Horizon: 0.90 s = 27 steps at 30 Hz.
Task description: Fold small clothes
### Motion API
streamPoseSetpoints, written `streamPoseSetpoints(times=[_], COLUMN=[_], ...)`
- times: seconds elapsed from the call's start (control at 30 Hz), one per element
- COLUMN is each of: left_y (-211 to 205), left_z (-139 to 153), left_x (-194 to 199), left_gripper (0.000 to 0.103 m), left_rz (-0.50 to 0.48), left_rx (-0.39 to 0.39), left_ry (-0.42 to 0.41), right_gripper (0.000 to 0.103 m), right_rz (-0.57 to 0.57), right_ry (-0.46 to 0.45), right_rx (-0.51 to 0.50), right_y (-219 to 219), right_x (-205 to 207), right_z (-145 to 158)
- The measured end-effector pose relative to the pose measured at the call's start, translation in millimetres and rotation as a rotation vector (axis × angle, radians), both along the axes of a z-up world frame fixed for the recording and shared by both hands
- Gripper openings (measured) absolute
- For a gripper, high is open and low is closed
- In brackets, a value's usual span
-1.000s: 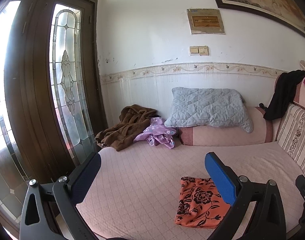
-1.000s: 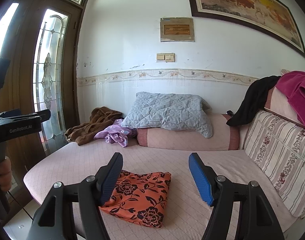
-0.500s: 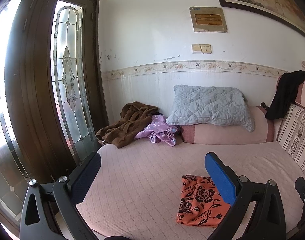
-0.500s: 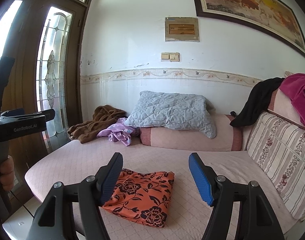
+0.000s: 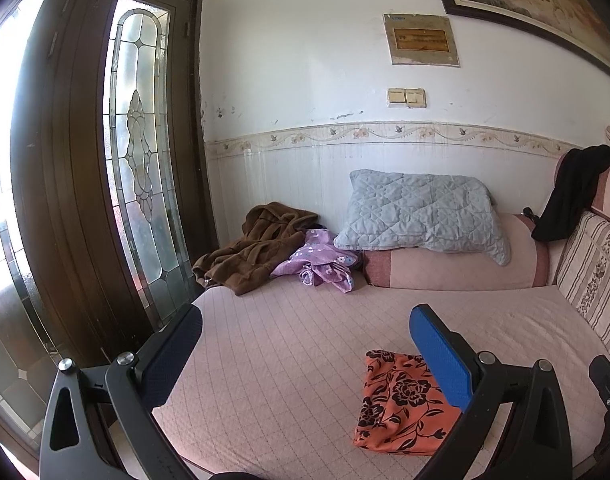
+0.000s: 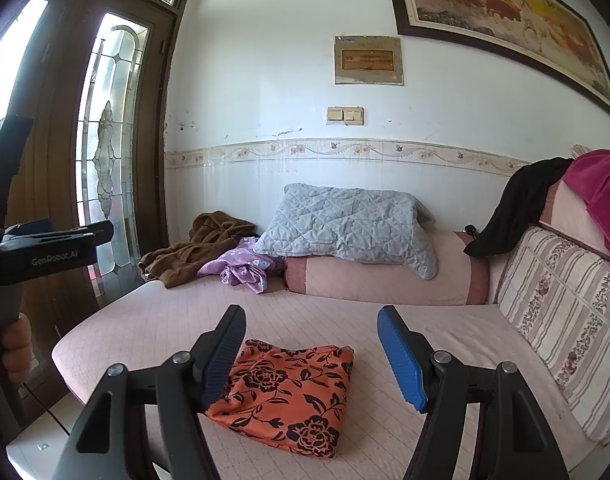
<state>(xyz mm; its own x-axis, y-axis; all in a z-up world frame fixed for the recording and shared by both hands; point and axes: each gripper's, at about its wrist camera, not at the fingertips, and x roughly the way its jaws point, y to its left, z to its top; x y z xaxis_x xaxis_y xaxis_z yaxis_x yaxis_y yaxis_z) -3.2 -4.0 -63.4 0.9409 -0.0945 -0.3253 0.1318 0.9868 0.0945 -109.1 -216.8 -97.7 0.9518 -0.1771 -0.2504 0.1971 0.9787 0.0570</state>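
Observation:
A folded orange garment with black flowers lies flat near the front edge of the pink sofa bed. It also shows in the left wrist view. My right gripper is open and empty, held above and in front of the garment. My left gripper is open and empty, to the left of the garment and back from the bed. A crumpled purple garment and a brown robe lie at the far left of the bed.
A grey quilted pillow rests on a pink bolster. Black and magenta clothes hang over the striped backrest on the right. A wooden glass door stands left.
Both grippers have drawn back and up a little from the bed; the folded orange garment lies unmoved.

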Motion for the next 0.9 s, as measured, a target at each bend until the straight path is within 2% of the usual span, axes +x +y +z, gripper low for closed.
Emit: streamPoseSetpoints(times=[0.57,0.9], left_y=[1.7,-0.7], left_z=[1.2,-7.7], left_x=[3.5,21.0], left_gripper=[0.103,0.103], left_rz=[0.005,0.011], left_rx=[0.0,0.005], left_ry=[0.003,0.03], right_gripper=[0.072,0.072], right_rz=[0.018,0.034], right_ry=[-0.002,0.014], right_rx=[-0.005,0.007], right_y=[3.0,2.1], right_x=[5.7,21.8], right_z=[2.4,-2.5])
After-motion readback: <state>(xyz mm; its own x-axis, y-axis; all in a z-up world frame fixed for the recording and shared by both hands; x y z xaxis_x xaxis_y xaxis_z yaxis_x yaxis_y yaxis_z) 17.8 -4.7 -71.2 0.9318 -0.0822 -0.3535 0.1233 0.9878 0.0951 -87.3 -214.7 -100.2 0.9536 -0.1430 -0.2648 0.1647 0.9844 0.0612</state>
